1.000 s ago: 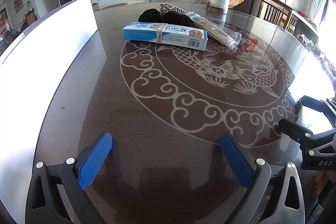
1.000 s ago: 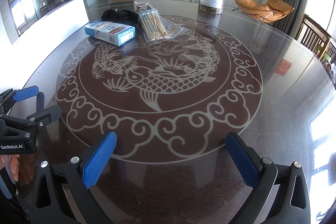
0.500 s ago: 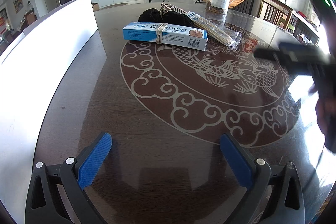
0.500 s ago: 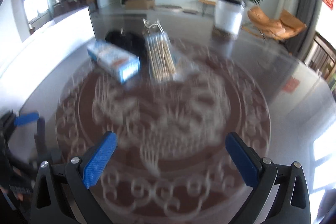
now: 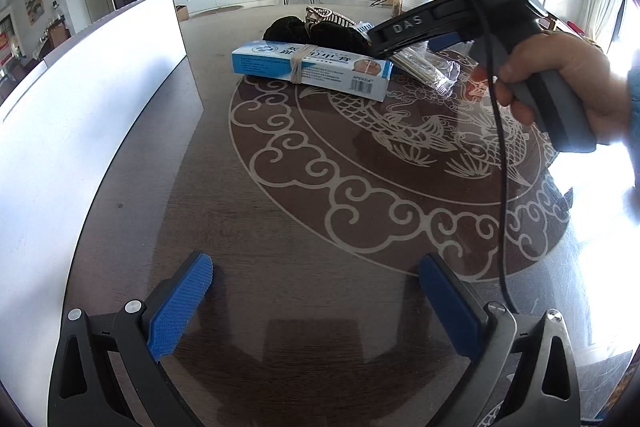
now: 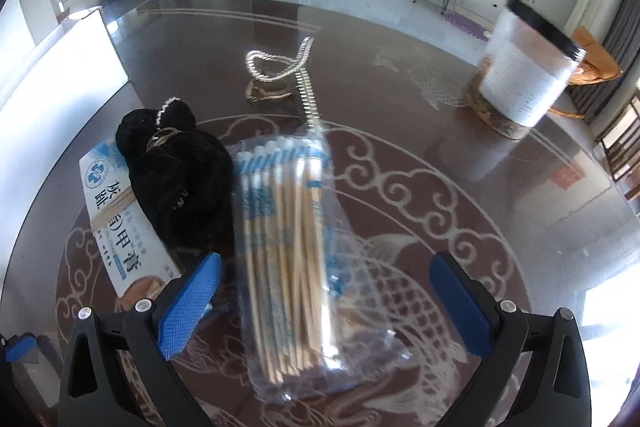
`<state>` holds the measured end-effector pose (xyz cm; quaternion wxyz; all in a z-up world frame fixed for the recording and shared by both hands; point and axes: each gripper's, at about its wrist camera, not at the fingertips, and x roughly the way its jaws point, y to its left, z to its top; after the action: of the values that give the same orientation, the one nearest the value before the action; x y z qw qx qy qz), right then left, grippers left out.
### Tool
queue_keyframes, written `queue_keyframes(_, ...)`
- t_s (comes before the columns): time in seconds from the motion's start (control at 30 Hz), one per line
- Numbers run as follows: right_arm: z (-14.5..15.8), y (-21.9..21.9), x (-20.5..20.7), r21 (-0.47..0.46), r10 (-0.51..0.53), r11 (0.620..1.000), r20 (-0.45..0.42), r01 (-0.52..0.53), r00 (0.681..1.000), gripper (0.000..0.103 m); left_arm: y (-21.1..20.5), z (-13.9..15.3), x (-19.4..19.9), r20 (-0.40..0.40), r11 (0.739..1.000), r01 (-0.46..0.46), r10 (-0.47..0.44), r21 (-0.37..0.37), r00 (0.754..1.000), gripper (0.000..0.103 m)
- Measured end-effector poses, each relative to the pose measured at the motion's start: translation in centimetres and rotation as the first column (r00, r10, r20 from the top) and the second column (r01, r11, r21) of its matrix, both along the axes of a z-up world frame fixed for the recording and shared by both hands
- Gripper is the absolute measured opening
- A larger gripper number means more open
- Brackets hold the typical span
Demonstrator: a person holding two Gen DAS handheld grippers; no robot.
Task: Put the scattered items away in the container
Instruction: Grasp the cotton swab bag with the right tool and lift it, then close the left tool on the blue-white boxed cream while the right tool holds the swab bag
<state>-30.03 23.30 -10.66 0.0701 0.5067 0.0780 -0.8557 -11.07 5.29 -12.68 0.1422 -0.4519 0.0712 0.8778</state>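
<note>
Right now the bag of cotton swabs [image 6: 294,251] lies flat on the table [image 6: 500,195], directly under your right gripper [image 6: 324,303], and its clear wrapper spreads wider than the sticks inside. Your jaws stand wide apart and hold nothing, with one blue pad [image 6: 188,307] to either side of the bag. If you close on the loose film rather than on the bundle of sticks, the plastic will probably slide out or tear as you lift. Come down over the thick middle.

Just to the left, the black pouch [image 6: 180,187] touches the bag's edge and sits partly on the blue and white box [image 6: 120,227]. Your left-hand pad hangs close to both, so a careless descent could pin the pouch or nudge the box and drag the whole cluster. The metal chain [image 6: 288,75] lies beyond the bag's far end, near enough to be pushed if the bag gets shoved forward.

The jar with the black lid [image 6: 524,67] stands well apart to the right, and I judge it to be the container; its lid looks on, so carrying the bag there may leave you with nowhere to drop it.

Your left gripper [image 5: 316,307] hovers wide and empty over bare table, far from the items. The right tool's cable [image 5: 500,163] hangs across its view, and a crossing move could snag it.
</note>
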Motion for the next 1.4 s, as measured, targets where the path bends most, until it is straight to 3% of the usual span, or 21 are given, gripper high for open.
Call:
queue_keyframes(0.13, -0.4, -1.5, -0.1, -0.03, 0.041, 0.999, -0.02, -0.041, 0.999, 0.101, 0.0, 0.0, 0.0, 0.0, 1.0, 0.0, 0.0, 0.0, 1.0, 0.103)
queue_keyframes(0.27, -0.3, -2.2, 0.9, -0.057, 0.054, 0.997, -0.041, -0.057, 0.998, 0.058, 0.0, 0.0, 0.0, 0.0, 1.0, 0.0, 0.0, 0.0, 1.0, 0.103)
queue_keyframes(0.37, 0.0, -2.7, 2.1, -0.067, 0.074, 0.995, -0.044, -0.077, 0.996, 0.048, 0.0, -0.1, 0.0, 0.0, 1.0, 0.0, 0.0, 0.0, 1.0, 0.103)
queue_keyframes(0.47, 0.2, -3.0, 4.6, -0.063, 0.101, 0.993, -0.048, -0.104, 0.994, 0.045, 0.0, 0.0, 0.0, 0.001, 1.0, 0.0, 0.0, 0.0, 1.0, 0.103)
queue_keyframes(0.6, 0.2, -2.7, 9.8, -0.067, 0.123, 0.99, -0.057, -0.127, 0.991, 0.045, 0.0, 0.0, 0.0, 0.0, 1.0, 0.0, 0.0, 0.0, 1.0, 0.103)
queue_keyframes(0.8, -0.3, 0.7, 18.0, -0.081, 0.009, 0.997, -0.085, -0.016, 0.996, 0.045, 0.0, 0.0, 0.0, 0.0, 1.0, 0.0, 0.0, 0.0, 1.0, 0.103)
queue_keyframes(0.9, -0.4, 1.8, 20.9, -0.064, -0.017, 0.998, -0.113, 0.01, 0.993, 0.051, 0.0, 0.0, 0.0, 0.0, 1.0, 0.0, 0.0, 0.0, 1.0, 0.103)
queue_keyframes(1.07, -0.6, 2.6, 21.6, -0.081, -0.073, 0.995, -0.138, 0.062, 0.988, 0.071, 0.0, 0.0, 0.0, 0.001, 1.0, 0.0, 0.0, -0.001, 1.0, 0.103)
queue_keyframes(1.23, -0.8, 2.5, 21.5, -0.083, -0.07, 0.995, -0.144, 0.058, 0.987, 0.08, 0.0, 0.0, -0.1, 0.001, 1.0, 0.001, -0.001, -0.001, 1.0, 0.103)
queue_keyframes(1.27, -0.7, 2.5, 21.6, -0.085, -0.066, 0.995, -0.142, 0.054, 0.988, 0.086, 0.1, 0.0, -0.1, 0.001, 1.0, 0.004, -0.004, -0.004, 1.0, 0.103)
queue_keyframes(1.4, -1.0, 2.0, 21.1, -0.075, -0.046, 0.996, -0.125, 0.037, 0.991, 0.095, 1.1, 0.1, -1.7, 0.061, 0.999, 0.037, -0.036, -0.021, 0.997, 0.103)
